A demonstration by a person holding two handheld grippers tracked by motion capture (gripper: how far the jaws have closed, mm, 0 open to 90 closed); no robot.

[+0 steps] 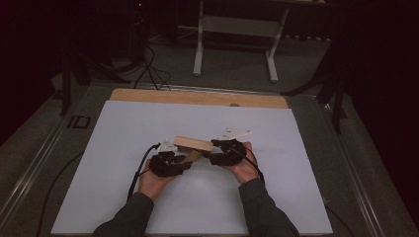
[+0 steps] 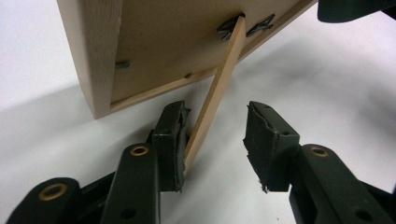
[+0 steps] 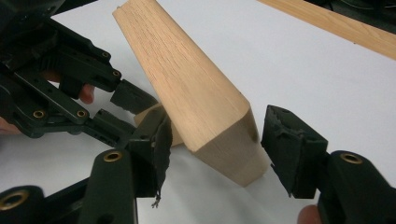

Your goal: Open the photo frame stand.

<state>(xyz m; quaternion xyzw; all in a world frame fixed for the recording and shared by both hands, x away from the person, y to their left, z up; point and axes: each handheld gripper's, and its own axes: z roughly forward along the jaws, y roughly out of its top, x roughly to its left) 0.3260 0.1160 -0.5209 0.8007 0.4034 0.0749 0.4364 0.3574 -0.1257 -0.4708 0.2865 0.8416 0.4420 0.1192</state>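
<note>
One pale wooden frame stands propped on its thin strut.

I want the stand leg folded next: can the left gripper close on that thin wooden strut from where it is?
Probably yes: the strut already runs between the left gripper's open jaws, against one pad, with nothing blocking the other.

We saw a white sheet spread over the table, with a strip of the wooden tabletop bare along its far edge. Beyond it stood a white-legged stand on grey floor, and black cables trailed at left.
</note>
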